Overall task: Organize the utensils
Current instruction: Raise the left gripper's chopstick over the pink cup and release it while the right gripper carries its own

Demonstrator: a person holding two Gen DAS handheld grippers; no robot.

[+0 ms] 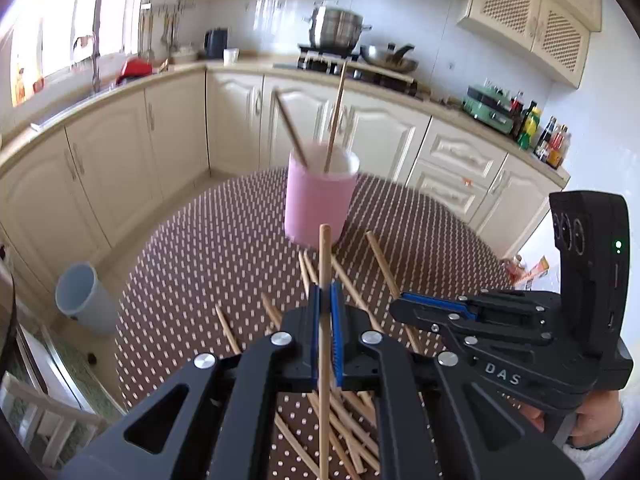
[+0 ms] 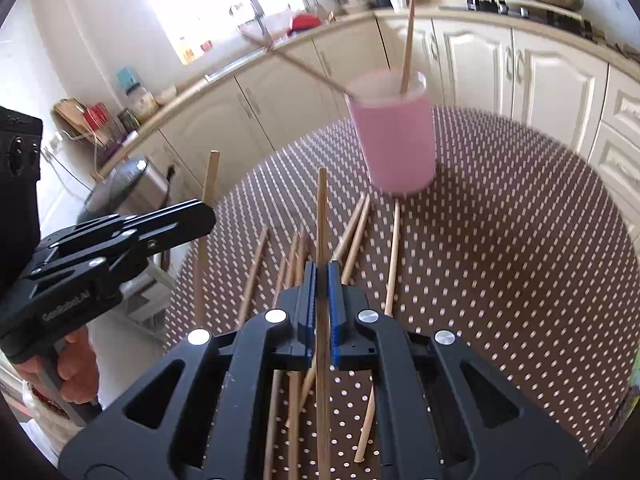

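Left wrist view: the left gripper (image 1: 325, 292) is clamping one wooden chopstick (image 1: 324, 256) between its blue pads, jaws nearly together, with the stick standing up past the fingertips. Beyond it a pink cup (image 1: 318, 196) is standing on a round table (image 1: 200, 248) covered in a brown cloth with pale dots. Two chopsticks are leaning inside the cup, one tilted left, one nearly upright. More loose chopsticks (image 1: 352, 436) are lying scattered on the cloth on the near side of the cup, under and around the gripper. To the right of the cup, and nearer the camera, the right gripper (image 1: 400, 307) is holding a second chopstick (image 1: 382, 264), its jaws drawn in on the stick.

Right wrist view: the right gripper (image 2: 322, 276) is pinching its chopstick (image 2: 322, 216) upright between narrow jaws. The pink cup (image 2: 394, 140) is sitting ahead and slightly right, blurred. Loose chopsticks (image 2: 394, 256) are fanning out on the table (image 2: 520, 260) in front of the cup. Left of the cup, the left gripper (image 2: 210, 216) is gripping its stick (image 2: 208, 184), with a person's hand (image 2: 76, 372) around the handle.
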